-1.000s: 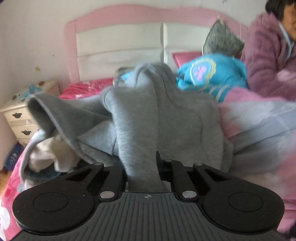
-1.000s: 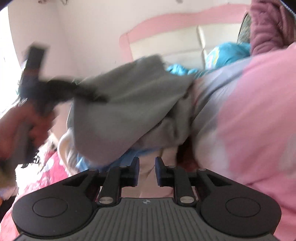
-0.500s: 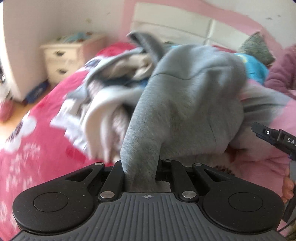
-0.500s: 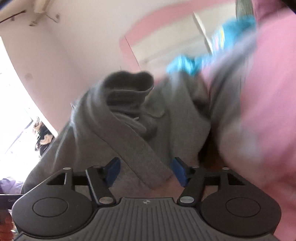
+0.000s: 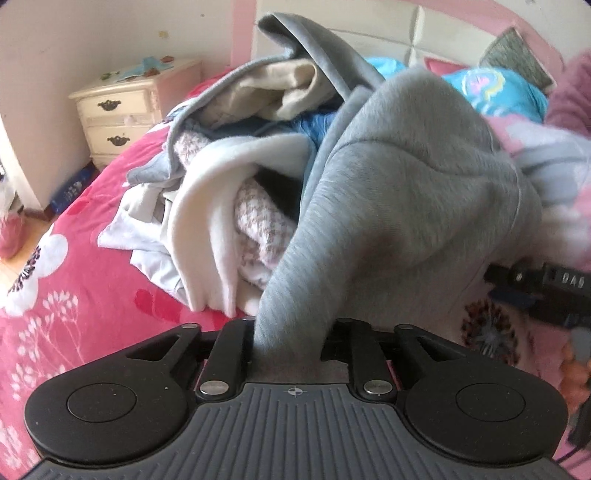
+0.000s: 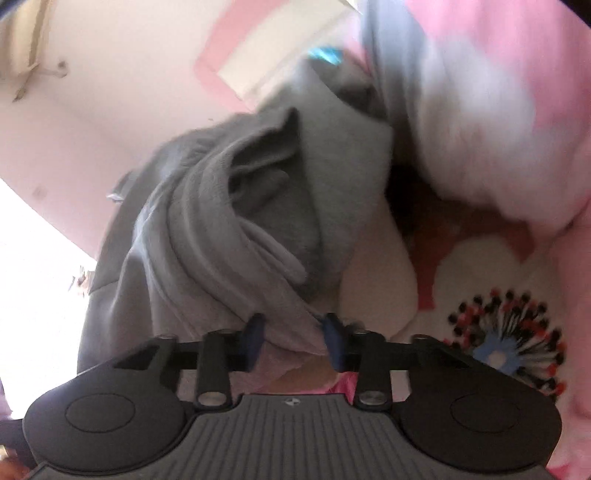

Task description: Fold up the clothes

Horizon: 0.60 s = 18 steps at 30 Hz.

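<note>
Clothes pile (image 5: 229,177) at frame centre-left, nightstand (image 5: 122,107) upper left. Left gripper (image 5: 288,332) still clamps grey sweatshirt (image 5: 406,206); right gripper (image 6: 295,339), narrower than before, brackets it.

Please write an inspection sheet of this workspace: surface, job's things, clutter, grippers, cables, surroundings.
Surface: bed with red floral bedsheet.
Job's things: grey fleece hooded sweatshirt, lifted off the bed.
Clutter: pile of mixed white and blue clothes; pink and white quilt.
Grippers: left hand-held gripper shut on the sweatshirt; right hand-held gripper around a grey fold, closure unclear.
Cables: nothing seen.
Surroundings: cream bedside drawer cabinet; pink and white headboard.
</note>
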Motion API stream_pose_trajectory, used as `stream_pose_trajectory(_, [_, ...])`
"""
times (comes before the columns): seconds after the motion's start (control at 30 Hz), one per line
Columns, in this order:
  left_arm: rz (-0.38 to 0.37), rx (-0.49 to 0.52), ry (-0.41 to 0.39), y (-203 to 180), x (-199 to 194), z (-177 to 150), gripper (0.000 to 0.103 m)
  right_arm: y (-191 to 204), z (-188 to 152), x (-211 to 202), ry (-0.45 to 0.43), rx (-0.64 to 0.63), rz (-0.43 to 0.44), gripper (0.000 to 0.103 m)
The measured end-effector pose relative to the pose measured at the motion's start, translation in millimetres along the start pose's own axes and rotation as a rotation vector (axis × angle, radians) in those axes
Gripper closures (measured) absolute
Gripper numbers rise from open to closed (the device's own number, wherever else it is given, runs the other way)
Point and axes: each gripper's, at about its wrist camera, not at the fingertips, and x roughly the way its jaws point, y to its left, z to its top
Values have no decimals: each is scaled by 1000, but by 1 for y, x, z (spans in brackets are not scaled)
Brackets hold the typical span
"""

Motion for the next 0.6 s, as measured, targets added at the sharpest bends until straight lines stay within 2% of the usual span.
stream_pose_trajectory(0.03, [-14, 14, -8, 1, -7, -4, 79, 3, -1, -9, -12, -17, 8, 100])
stream_pose_trajectory(0.17, [-68, 87, -45, 0, -36, -24, 72, 18, 0, -38, -67, -99, 69, 102])
stream_pose_trajectory(0.2, [-76, 105, -56, -3, -43, -28, 67, 27, 0, -41, -72, -146, 60, 102])
stream_pose_trajectory(0.3, [-99, 152, -89, -9, -60, -39, 61, 51, 5, -45, -130, -291, -68, 97])
stream_pose_trajectory(0.33, [-101, 152, -99, -9, -65, -43, 61, 51, 10, -44, -152, -286, -105, 88])
stream_pose_trajectory(0.37, [-103, 150, -110, -9, -68, -46, 61, 50, 15, -43, -172, -273, -138, 60])
stream_pose_trajectory(0.43, [-100, 132, -117, -4, -76, -51, 61, 39, 29, -33, -201, -207, -169, 31])
stream_pose_trajectory(0.5, [-97, 113, -124, 0, -83, -56, 61, 26, 41, -18, -180, -154, -155, 25])
stream_pose_trajectory(0.53, [-95, 103, -127, 3, -86, -59, 61, 18, 47, -7, -143, -120, -148, 21])
stream_pose_trajectory(0.6, [-89, 83, -132, 9, -91, -62, 60, 0, 52, 15, -41, -16, -116, 20])
